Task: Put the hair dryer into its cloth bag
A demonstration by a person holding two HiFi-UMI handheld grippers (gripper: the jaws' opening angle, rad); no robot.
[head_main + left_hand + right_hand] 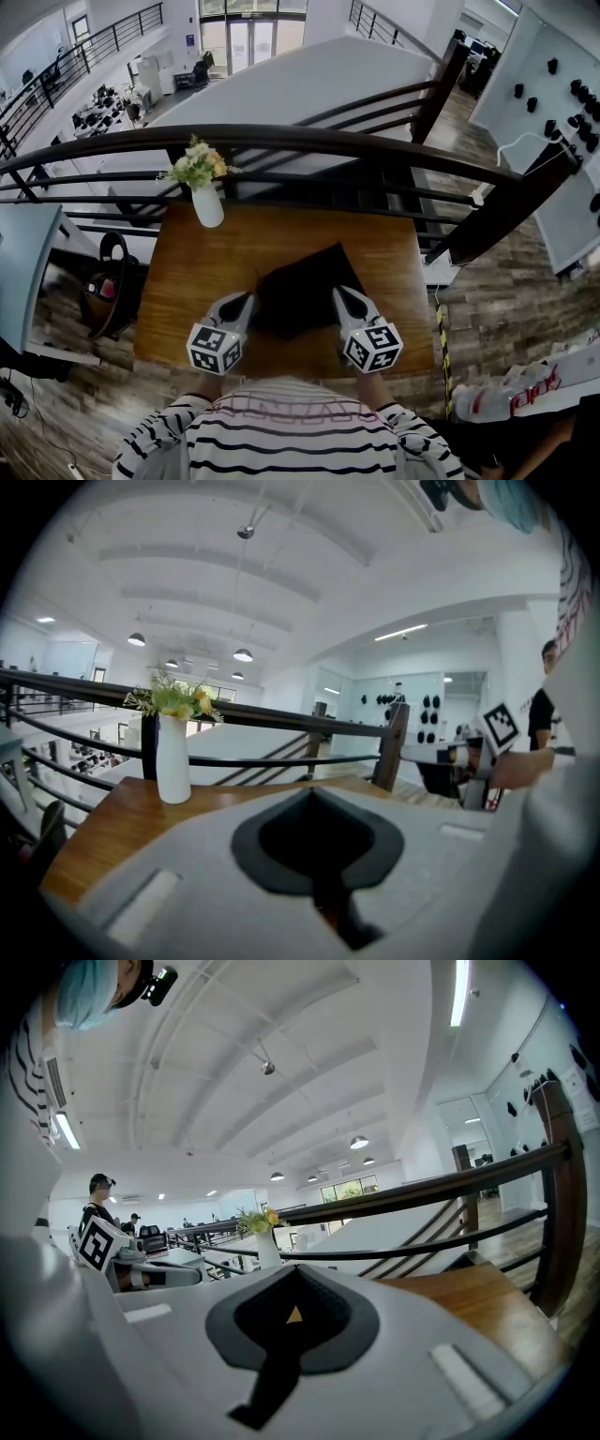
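A black cloth bag (305, 295) lies on the wooden table (202, 281), its far corner pointing away from me. No hair dryer shows in any view. My left gripper (250, 298) rests at the bag's left edge and my right gripper (339, 292) at its right edge, both shut. Whether either one pinches cloth cannot be told. In the left gripper view the grey jaws (314, 803) meet around a dark gap. In the right gripper view the jaws (298, 1283) are also together, with a sliver of table showing through.
A white vase of flowers (207, 204) stands at the table's far left corner. A dark railing (309, 141) runs just behind the table, with a drop beyond it. A person in a striped shirt (291, 431) stands at the near edge.
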